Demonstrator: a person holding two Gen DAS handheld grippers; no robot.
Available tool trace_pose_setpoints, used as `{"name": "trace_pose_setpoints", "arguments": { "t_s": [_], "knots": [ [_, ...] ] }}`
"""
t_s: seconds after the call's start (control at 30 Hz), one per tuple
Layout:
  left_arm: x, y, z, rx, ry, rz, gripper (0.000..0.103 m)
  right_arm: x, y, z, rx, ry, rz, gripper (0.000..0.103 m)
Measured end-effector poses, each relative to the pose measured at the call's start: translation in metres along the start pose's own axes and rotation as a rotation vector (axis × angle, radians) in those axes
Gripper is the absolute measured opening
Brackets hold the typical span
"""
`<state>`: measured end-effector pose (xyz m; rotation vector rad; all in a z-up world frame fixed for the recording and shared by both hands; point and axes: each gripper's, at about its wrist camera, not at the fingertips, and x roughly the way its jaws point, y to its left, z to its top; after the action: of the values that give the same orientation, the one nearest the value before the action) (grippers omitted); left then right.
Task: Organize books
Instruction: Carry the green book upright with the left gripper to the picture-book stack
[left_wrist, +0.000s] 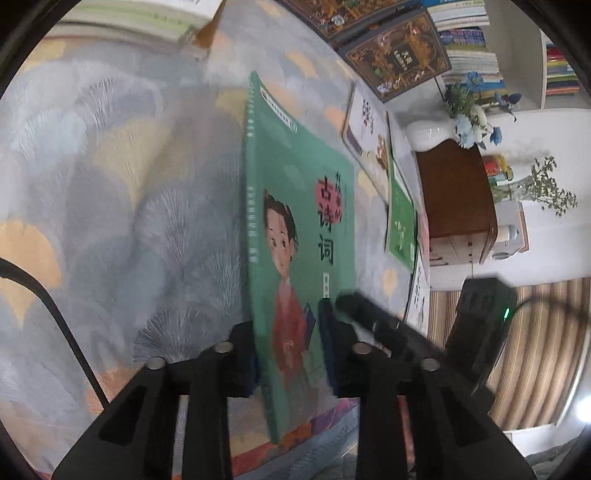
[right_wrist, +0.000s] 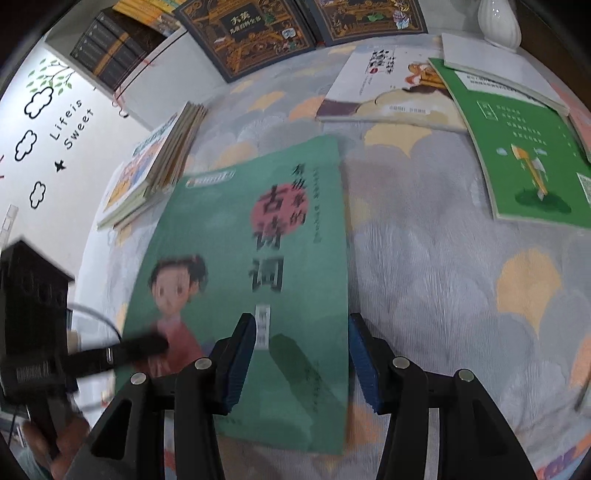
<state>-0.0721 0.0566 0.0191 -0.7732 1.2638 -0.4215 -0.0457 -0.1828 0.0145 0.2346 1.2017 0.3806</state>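
A green book with a drawn child on its cover (left_wrist: 295, 206) (right_wrist: 236, 236) lies tilted on the leaf-patterned cloth (left_wrist: 129, 184) (right_wrist: 443, 280). My left gripper (left_wrist: 290, 343) is shut on its near end, the cover passing between the two blue pads. In the right wrist view that gripper (right_wrist: 155, 345) shows as a black finger lying on the cover's left side. My right gripper (right_wrist: 301, 363) stands open over the book's lower right part, one pad above the cover and the other just past the right edge. From the left wrist view it (left_wrist: 347, 304) is a dark finger at that edge.
A stack of thin books (right_wrist: 159, 162) (left_wrist: 147, 22) sits at the cloth's far left. Dark ornate books (right_wrist: 251, 37) (left_wrist: 399, 55) lean at the back. A white book (right_wrist: 388, 85) and a green axe-cover book (right_wrist: 524, 147) (left_wrist: 400, 221) lie at the right, beside a white vase (right_wrist: 498, 22) and wooden cabinet (left_wrist: 454, 192).
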Motion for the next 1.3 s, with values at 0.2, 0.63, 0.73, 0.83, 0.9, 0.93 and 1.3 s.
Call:
{"name": "trace_pose_setpoints", "arguments": {
  "t_s": [0.2, 0.63, 0.73, 0.83, 0.9, 0.93, 1.3],
  "knots": [
    [0.01, -0.008, -0.012, 0.009, 0.03, 0.047, 0.015, -0.001, -0.006, -0.006, 0.049, 0.007, 0.026, 0.048],
    [-0.002, -0.006, 0.016, -0.203, -0.013, -0.282, 0.015, -0.006, -0.052, 0.002, 0.342, 0.089, 0.34, 0.062],
    [-0.003, -0.002, 0.018, -0.246, -0.021, -0.303, 0.015, -0.003, -0.057, -0.001, 0.407, 0.095, 0.436, 0.062],
    [0.001, 0.002, 0.014, -0.286, -0.016, -0.326, 0.015, 0.01, -0.053, -0.001, 0.455, 0.127, 0.541, 0.062],
    [0.003, 0.003, 0.013, -0.29, -0.014, -0.299, 0.015, 0.012, -0.047, -0.001, 0.464, 0.123, 0.557, 0.047],
    [0.001, 0.005, 0.014, -0.281, -0.016, -0.269, 0.014, 0.01, -0.045, 0.0, 0.455, 0.113, 0.534, 0.043],
    [-0.005, -0.029, 0.019, 0.094, -0.059, 0.131, 0.015, -0.024, 0.024, 0.025, -0.052, -0.013, 0.122, 0.025]
  ]
}}
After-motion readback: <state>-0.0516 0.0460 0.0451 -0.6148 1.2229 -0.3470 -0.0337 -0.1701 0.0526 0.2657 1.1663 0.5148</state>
